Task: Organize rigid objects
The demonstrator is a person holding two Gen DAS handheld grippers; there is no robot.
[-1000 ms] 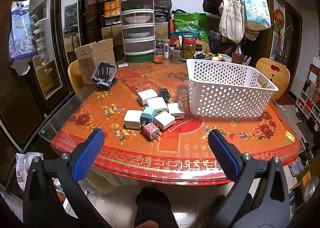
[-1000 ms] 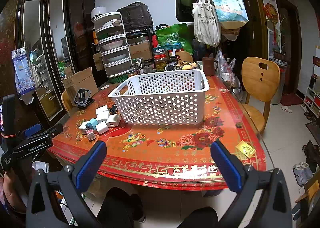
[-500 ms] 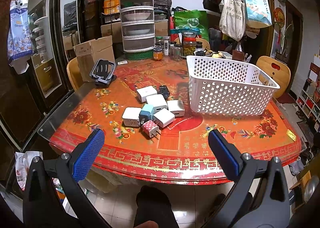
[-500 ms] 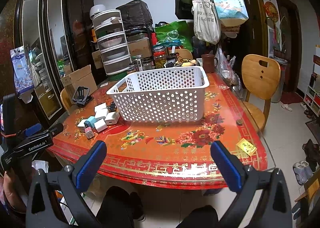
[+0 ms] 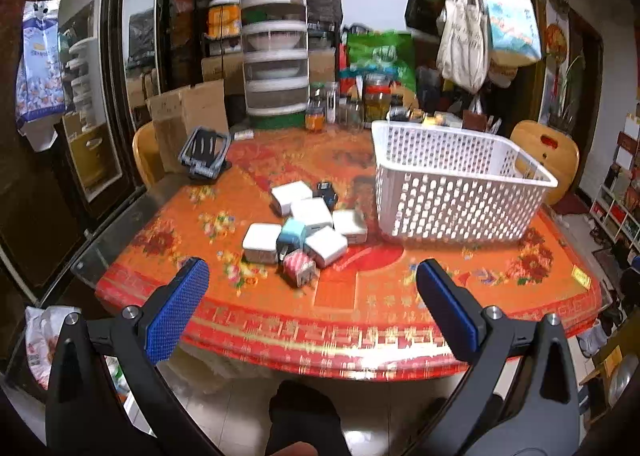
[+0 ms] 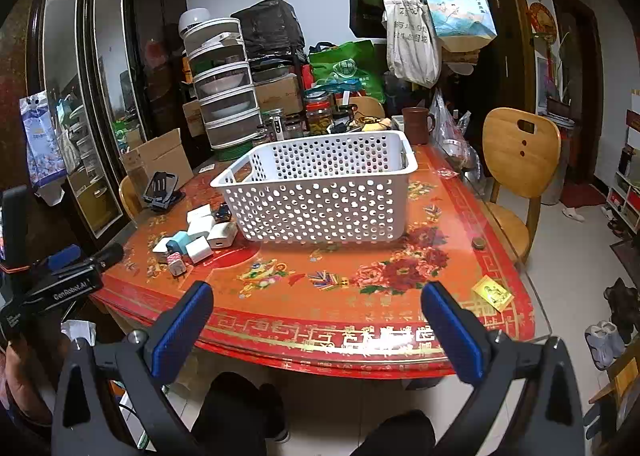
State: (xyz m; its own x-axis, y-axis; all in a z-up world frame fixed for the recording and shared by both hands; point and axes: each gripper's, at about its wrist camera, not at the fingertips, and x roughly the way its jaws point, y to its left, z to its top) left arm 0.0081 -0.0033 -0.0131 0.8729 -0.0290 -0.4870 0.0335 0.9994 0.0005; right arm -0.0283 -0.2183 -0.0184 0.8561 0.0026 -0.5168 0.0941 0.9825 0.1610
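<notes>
A cluster of several small charger plugs, mostly white with one light blue and one pink checked, lies on the red patterned table. It also shows in the right wrist view. A white perforated basket stands to the right of the plugs, and shows in the right wrist view. My left gripper is open and empty, short of the table's near edge. My right gripper is open and empty over the near edge. The left gripper's body shows at the right wrist view's left.
A black phone stand sits at the table's far left. Jars, a stacked white food cover and a brown mug crowd the far edge. Wooden chairs stand at the right. A yellow card lies near the front right corner.
Both grippers have moved a little closer to the table, the left view now blurred by motion. The jaws stay open. Nothing on the table has moved.
</notes>
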